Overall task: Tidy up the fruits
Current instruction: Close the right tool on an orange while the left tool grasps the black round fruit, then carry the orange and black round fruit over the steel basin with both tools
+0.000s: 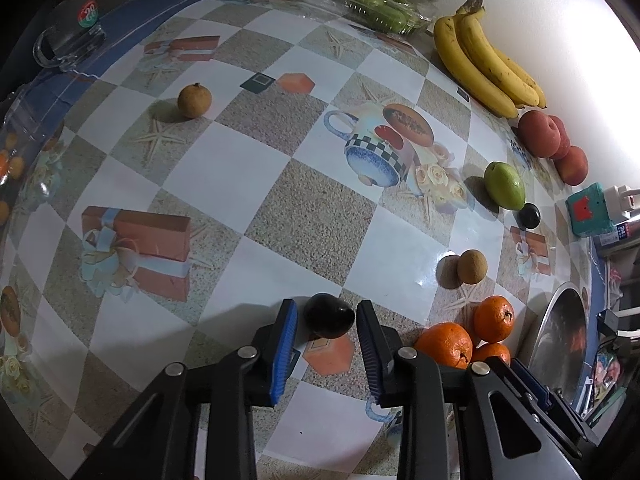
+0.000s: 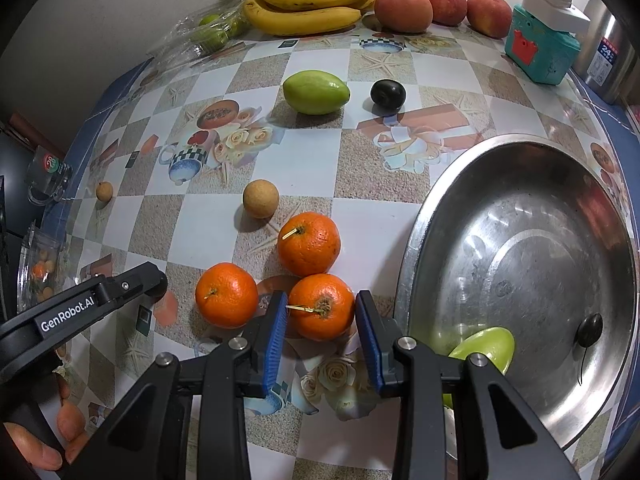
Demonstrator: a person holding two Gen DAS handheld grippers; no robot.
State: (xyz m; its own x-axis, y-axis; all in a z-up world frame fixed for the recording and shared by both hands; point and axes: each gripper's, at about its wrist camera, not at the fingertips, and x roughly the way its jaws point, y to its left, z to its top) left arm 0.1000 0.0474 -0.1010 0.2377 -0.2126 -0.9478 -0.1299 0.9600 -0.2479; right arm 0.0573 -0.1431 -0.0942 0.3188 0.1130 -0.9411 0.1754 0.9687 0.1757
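Note:
A dark plum (image 1: 330, 318) rests on the patterned tablecloth between the blue pads of my left gripper (image 1: 326, 312), which is shut on it. My right gripper (image 2: 322, 298) is shut on an orange (image 2: 324, 320) that lies next to two more oranges (image 2: 309, 242). Right of it stands a metal bowl (image 2: 416, 240) holding a green fruit (image 2: 486, 346) and a dark plum (image 2: 589, 330). Loose on the table are a green fruit (image 2: 316, 92), another plum (image 2: 387, 96) and a brown longan (image 2: 261, 199). The left gripper's finger (image 2: 120, 292) hides its plum in the right wrist view.
Bananas (image 2: 312, 0) and peaches (image 2: 404, 10) lie along the back wall, beside a clear clamshell of green fruit (image 1: 380, 4). A lone longan (image 1: 194, 100) and a glass mug (image 1: 68, 44) are far left. A teal box (image 2: 540, 52) stands behind the bowl.

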